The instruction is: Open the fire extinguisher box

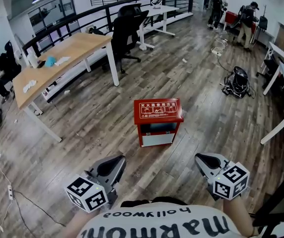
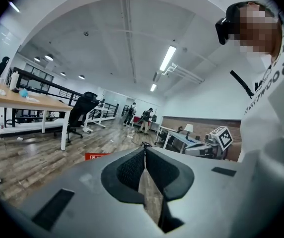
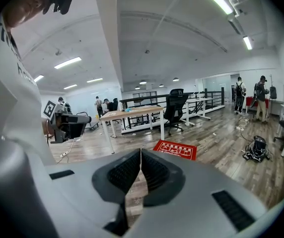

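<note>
The left gripper (image 1: pixel 118 160) and the right gripper (image 1: pixel 200 158) were low, close to the person. Both had their fingers shut tight on nothing. A little ahead, between them, the red fire extinguisher box (image 1: pixel 158 119) stood on the wood floor (image 1: pixel 186 83), lid down. Farther off were a long table (image 1: pixel 67 51) and a black chair (image 1: pixel 127 26).

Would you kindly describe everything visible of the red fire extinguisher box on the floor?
The red, metal-looking fire extinguisher box stands upright on the wooden plank floor. Its flat lid, printed with white characters and pictures, looks shut. The front shows blue above a pale panel. Only the floor touches it.
</note>
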